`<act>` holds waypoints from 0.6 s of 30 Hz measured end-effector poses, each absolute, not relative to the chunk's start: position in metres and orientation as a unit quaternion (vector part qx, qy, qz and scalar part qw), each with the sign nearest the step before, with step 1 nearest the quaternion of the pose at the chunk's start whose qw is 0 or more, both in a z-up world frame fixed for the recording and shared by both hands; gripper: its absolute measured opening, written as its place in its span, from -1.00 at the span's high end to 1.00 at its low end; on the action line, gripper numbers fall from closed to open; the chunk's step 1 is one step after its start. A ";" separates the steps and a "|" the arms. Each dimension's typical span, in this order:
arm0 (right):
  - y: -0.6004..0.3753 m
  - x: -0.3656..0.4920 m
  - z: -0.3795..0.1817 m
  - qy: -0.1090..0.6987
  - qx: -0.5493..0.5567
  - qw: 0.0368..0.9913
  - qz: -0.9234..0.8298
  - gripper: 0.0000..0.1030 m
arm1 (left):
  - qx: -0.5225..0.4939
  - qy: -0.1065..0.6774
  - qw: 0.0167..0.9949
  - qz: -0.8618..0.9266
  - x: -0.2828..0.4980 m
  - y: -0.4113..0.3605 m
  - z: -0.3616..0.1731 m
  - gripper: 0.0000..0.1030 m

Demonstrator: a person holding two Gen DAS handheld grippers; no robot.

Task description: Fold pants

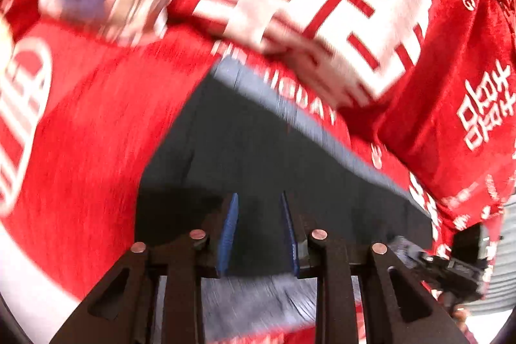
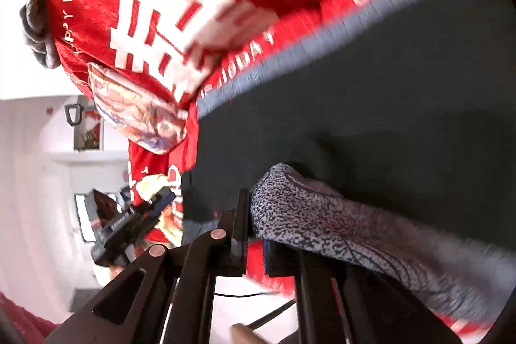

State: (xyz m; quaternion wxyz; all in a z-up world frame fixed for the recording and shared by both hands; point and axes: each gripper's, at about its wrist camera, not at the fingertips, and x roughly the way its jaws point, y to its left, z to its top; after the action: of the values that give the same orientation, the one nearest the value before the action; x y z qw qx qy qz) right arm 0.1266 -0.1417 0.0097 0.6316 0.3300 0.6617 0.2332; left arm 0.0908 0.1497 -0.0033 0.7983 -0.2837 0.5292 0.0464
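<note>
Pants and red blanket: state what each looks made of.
Pants: dark, matte, smooth fabric, possibly a soft knit; the turned-up inside shows grey speckled knit. Hedged, since motion blurs the weave.
Red blanket: plush, fleece-like cloth, fuzzy streaked nap with white printed characters.

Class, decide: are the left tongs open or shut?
Open: the left tongs show a gap between blue pads, with dark pants behind.
</note>
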 end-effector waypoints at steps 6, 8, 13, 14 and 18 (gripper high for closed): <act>-0.134 0.225 -0.037 0.687 0.303 0.618 0.234 0.87 | -0.225 0.537 0.807 0.093 0.159 0.147 -0.012 0.44; -0.132 0.239 -0.051 0.694 0.306 0.611 0.228 0.87 | -0.220 0.526 0.817 0.093 0.155 0.149 0.007 0.15; -0.134 0.244 -0.071 0.704 0.329 0.592 0.214 0.87 | -0.184 0.505 0.835 0.121 0.117 0.155 0.054 -0.60; -0.134 0.246 -0.074 0.706 0.329 0.591 0.211 0.87 | -0.184 0.506 0.833 0.127 0.113 0.157 0.057 -0.60; -0.125 0.257 -0.089 0.724 0.306 0.586 0.197 0.71 | -0.170 0.539 0.815 0.126 0.116 0.148 0.032 -0.60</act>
State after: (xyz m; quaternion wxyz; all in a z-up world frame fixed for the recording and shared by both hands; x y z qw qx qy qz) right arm 0.2567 -0.1246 -0.0889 0.5862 0.3057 0.7241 0.1966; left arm 0.1156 0.1476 0.0320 0.8151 -0.1696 0.5393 0.1264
